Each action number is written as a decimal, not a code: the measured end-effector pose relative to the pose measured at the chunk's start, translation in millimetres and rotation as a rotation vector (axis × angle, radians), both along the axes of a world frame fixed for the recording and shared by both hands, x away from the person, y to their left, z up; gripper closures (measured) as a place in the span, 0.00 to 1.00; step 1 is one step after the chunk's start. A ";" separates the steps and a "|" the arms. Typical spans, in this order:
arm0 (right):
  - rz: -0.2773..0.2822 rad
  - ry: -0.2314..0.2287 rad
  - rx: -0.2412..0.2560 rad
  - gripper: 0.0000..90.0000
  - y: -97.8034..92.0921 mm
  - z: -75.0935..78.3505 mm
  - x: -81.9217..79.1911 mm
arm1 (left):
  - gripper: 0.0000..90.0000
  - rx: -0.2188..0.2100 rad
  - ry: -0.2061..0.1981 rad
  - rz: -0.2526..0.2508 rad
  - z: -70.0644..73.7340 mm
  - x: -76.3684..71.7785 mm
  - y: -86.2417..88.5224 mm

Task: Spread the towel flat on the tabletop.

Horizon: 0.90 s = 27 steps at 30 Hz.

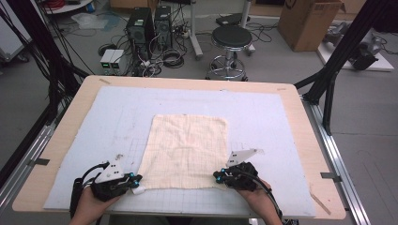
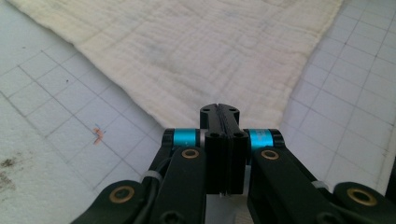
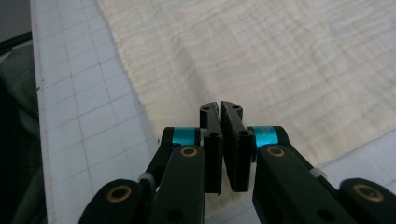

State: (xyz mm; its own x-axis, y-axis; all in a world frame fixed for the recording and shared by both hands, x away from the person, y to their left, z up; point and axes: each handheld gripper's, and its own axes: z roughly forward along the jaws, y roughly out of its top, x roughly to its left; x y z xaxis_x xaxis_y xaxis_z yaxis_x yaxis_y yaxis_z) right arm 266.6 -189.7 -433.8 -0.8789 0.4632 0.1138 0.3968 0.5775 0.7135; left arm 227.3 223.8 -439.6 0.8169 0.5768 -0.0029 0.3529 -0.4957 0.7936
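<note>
A square cream-coloured crinkled cotton cloth (image 1: pixel 187 151) lies spread flat in the middle of the pale blue gridded mat (image 1: pixel 281 117) that covers the light wooden table (image 1: pixel 305 140), its near edge close to the mat's near edge. The left gripper (image 1: pixel 133 180) sits at the cloth's near left corner with its black jaws pressed together on that corner. The right gripper (image 1: pixel 218 176) sits at the near right corner, jaws likewise closed on the cloth's edge.

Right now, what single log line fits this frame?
cloth flat on grid mat | left gripper shut on near-left corner | right gripper shut on near-right corner
</note>
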 end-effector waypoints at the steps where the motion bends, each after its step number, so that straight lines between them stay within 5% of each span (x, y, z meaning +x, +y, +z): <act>1: 0.002 0.008 0.004 0.97 -0.4 0.4 -1.3 | 0.99 0.005 0.001 -0.005 0.3 -0.1 0.4; 18: 0.018 0.025 0.034 0.95 -5.0 0.5 -19.8 | 0.98 -0.017 0.016 -0.025 1.1 -8.4 -0.8; 27: -0.024 0.002 0.081 0.77 -9.4 4.8 -18.3 | 0.78 -0.081 0.016 -0.007 5.3 -4.3 2.2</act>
State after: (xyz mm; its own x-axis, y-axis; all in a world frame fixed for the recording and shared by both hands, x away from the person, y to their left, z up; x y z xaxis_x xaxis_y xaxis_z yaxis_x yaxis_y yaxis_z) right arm 248.3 -199.1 -429.0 -0.8674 0.4733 0.1535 0.4114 0.5085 0.7565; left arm 223.0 226.0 -434.2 0.8204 0.5684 -0.0623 0.3623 -0.4324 0.8257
